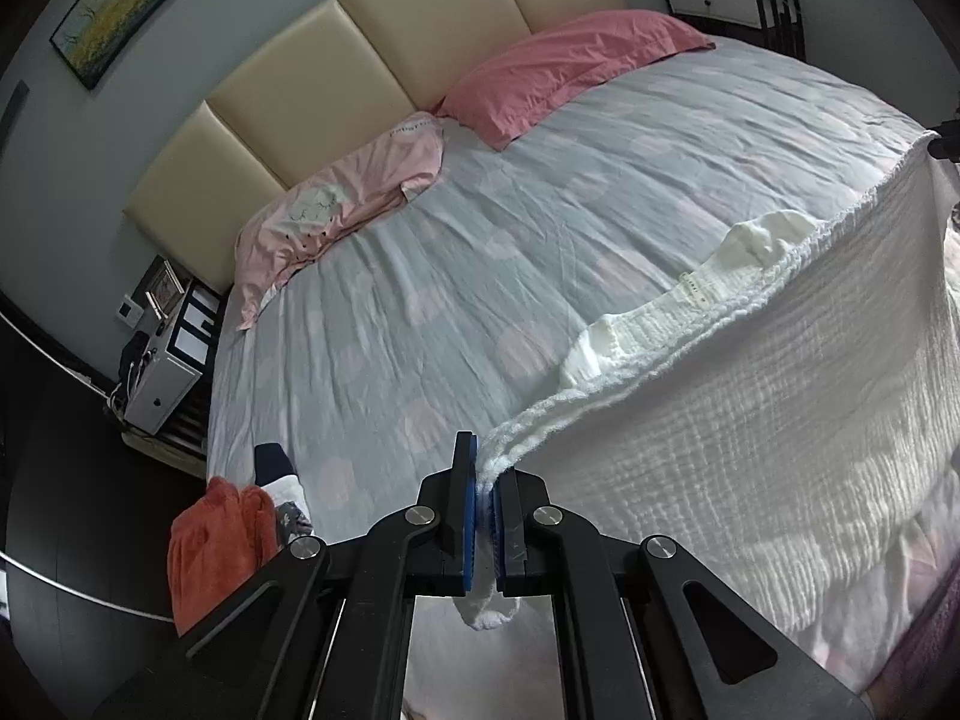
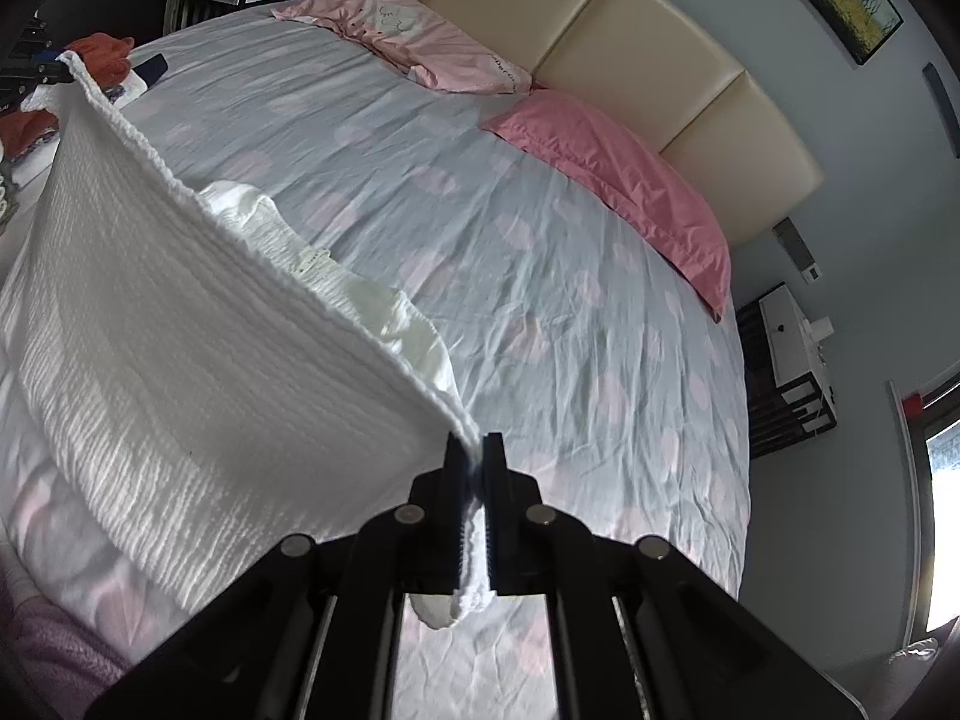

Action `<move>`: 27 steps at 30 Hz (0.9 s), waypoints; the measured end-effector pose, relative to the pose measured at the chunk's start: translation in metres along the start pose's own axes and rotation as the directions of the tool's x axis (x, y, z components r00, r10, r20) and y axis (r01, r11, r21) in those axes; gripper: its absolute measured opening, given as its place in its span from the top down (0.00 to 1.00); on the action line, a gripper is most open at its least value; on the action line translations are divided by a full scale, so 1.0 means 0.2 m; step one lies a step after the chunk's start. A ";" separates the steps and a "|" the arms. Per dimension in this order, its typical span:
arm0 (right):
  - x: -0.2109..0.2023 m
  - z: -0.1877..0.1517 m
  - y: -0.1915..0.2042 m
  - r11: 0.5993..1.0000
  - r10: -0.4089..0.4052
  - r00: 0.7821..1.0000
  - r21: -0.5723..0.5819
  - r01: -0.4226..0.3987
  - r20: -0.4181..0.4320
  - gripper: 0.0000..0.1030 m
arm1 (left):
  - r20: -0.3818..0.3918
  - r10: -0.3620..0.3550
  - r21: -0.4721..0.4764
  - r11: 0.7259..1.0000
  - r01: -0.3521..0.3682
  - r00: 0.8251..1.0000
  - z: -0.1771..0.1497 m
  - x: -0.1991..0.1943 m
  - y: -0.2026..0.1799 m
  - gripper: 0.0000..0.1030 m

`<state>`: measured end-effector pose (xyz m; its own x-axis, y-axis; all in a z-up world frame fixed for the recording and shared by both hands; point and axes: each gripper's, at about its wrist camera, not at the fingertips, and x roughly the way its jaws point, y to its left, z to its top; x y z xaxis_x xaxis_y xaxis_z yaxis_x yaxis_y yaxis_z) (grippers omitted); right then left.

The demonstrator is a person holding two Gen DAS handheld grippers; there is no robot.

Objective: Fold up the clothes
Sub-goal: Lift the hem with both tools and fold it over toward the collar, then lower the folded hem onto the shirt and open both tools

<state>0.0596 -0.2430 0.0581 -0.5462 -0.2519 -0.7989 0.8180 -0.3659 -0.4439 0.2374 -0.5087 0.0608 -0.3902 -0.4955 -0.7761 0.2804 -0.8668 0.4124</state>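
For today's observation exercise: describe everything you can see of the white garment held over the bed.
The white garment looks like soft, crinkled, ribbed cotton, with a thicker corded top edge, a gathered inner band and a small label. It hangs stretched between the left gripper and the right gripper, each shut on an upper corner, with a bit of cloth poking out behind the jaws. Its lower part drapes toward the dotted bedcover.

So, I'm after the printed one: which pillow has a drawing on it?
The pale pink pillow, nearer the orange clothes; the darker pink pillow is plain.
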 end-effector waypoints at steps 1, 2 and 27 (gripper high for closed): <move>0.08 0.03 0.00 1.000 0.004 1.000 0.002 -0.004 -0.007 0.96 | -0.016 -0.004 0.001 1.000 0.004 1.000 0.03 0.10 -0.01 0.96; 0.17 0.06 0.00 1.000 0.010 1.000 0.006 -0.010 -0.016 0.96 | -0.033 -0.007 0.001 1.000 0.007 0.999 0.04 0.20 -0.01 0.96; 1.21 0.19 -0.02 0.956 0.194 0.975 0.242 -0.164 -0.106 0.88 | -0.182 -0.116 -0.172 0.982 0.084 0.976 0.04 1.17 -0.10 0.70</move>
<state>-0.0820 -0.3365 -0.1182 -0.3551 -0.2218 -0.9081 0.8282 -0.5253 -0.1956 0.1335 -0.6077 -0.1252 -0.2537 -0.3731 -0.8924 0.3927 -0.8829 0.2575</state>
